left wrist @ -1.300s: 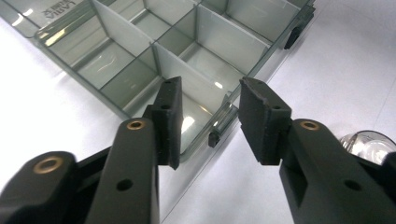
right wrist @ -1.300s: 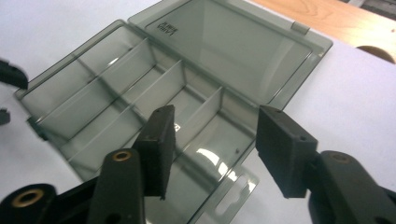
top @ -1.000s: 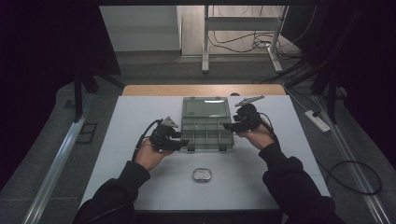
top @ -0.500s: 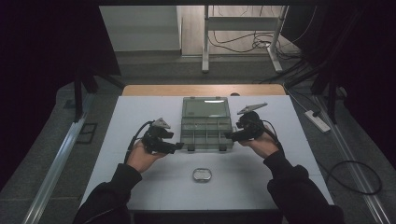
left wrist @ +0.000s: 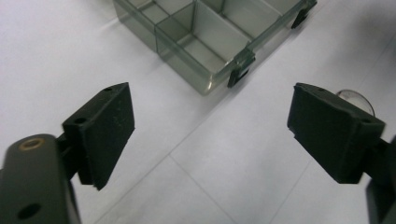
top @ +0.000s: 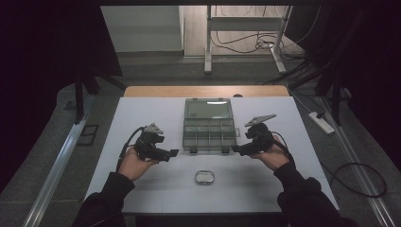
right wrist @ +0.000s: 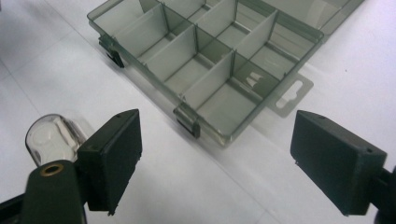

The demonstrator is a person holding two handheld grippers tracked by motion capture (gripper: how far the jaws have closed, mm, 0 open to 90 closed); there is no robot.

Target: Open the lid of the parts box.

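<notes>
On the white table [top: 142,113] lie one smoky clear plastic compartment box [top: 209,132], its lid folded open, and one small clear oval container [top: 204,177] nearer the person. Two grippers flank the box. The left gripper [top: 171,152] sits just left of the box's near corner, jaws just opened wide, nothing between them. The right gripper [top: 236,149] mirrors it at the right corner, jaws likewise just spread and released. Bare tabletop lies open on both sides.
</notes>
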